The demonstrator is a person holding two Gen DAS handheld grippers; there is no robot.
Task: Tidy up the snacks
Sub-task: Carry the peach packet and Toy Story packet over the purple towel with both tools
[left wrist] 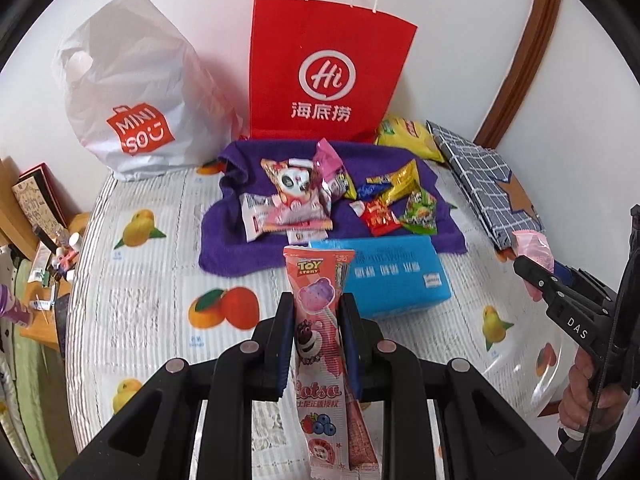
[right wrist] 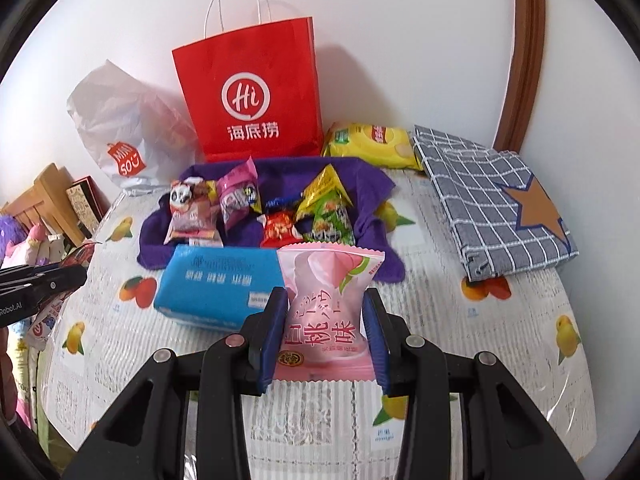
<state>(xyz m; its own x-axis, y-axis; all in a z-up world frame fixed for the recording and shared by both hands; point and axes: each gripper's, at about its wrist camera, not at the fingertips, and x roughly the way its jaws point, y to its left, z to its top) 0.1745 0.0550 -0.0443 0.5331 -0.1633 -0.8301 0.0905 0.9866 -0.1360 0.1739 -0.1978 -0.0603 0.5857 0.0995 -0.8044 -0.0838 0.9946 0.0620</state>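
Observation:
My left gripper [left wrist: 318, 312] is shut on a long pink Toy Story lollipop packet [left wrist: 320, 344], held above the table. My right gripper [right wrist: 326, 304] is shut on a pink peach-flavour snack pouch [right wrist: 326, 308], also lifted off the table. That right gripper [left wrist: 532, 270] shows at the right edge of the left wrist view with the pink pouch [left wrist: 532, 246] in it. Several small snack packets [left wrist: 320, 196] lie in a heap on a purple towel [left wrist: 224, 240] behind a blue tissue pack [left wrist: 396, 276]. The left gripper [right wrist: 60, 276] appears at the left edge of the right wrist view.
A red paper bag [left wrist: 332, 72] and a white plastic shopping bag [left wrist: 136, 96] stand against the wall. A yellow chip bag [right wrist: 372, 144] and a folded checked cloth [right wrist: 492, 196] lie at the right. The table wears a fruit-print cover [left wrist: 160, 280]. Clutter [left wrist: 44, 236] fills a shelf at the left.

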